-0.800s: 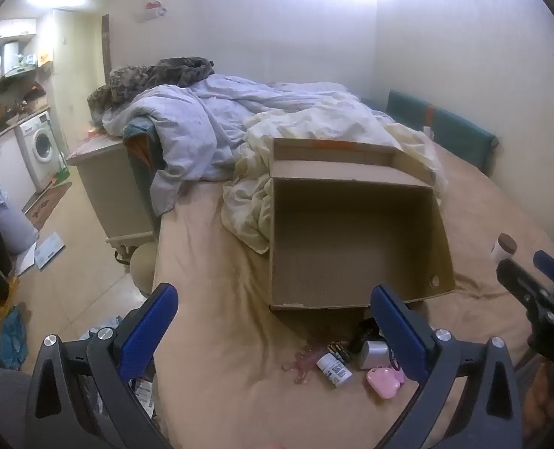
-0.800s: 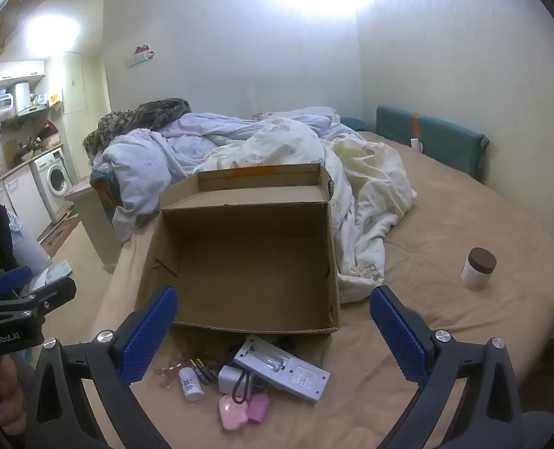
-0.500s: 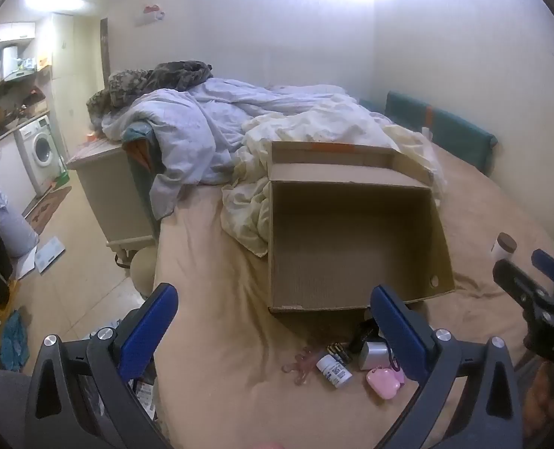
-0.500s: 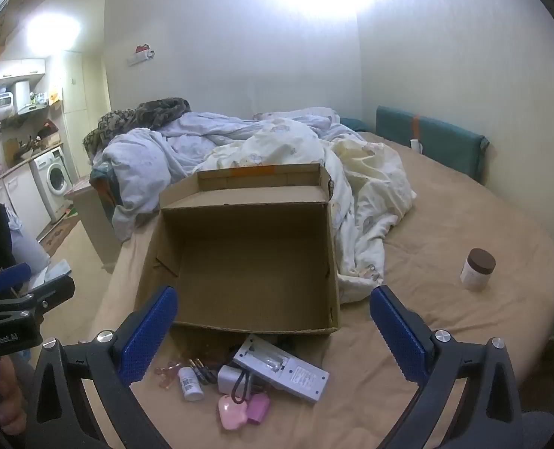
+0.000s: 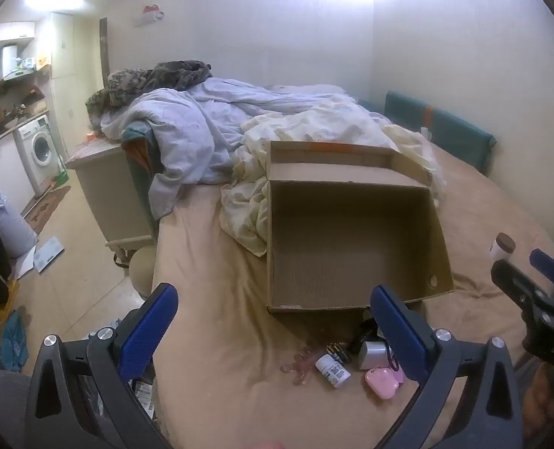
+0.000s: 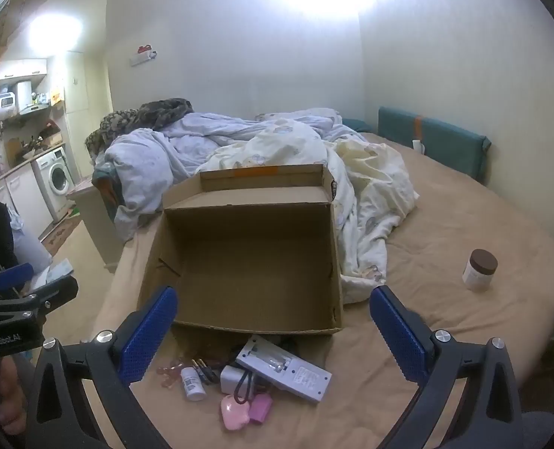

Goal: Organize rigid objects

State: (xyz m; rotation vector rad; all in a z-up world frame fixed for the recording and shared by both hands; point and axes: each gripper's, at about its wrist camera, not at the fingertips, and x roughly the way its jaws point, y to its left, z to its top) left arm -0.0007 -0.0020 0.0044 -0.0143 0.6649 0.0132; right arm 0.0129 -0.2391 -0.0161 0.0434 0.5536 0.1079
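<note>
Both tools are up and hovering over the bed as I watch. My left gripper has its blue pads spread as wide as they go, nothing between them; my right gripper is the same, wide apart and carrying nothing. Just past the right one's fingers sits the little heap on the tan bedsheet: a white charger tray, a white plug adapter, a small white bottle lying on its side, a pink case and some batteries, all bunched against the near wall of the cardboard box. That box stands open, and I see nothing inside it. Well off to the right, alone on the sheet, stands a brown-lidded jar. So by my read nothing is sorted yet: every piece is outside the box, and all the picking is still ahead.
</note>
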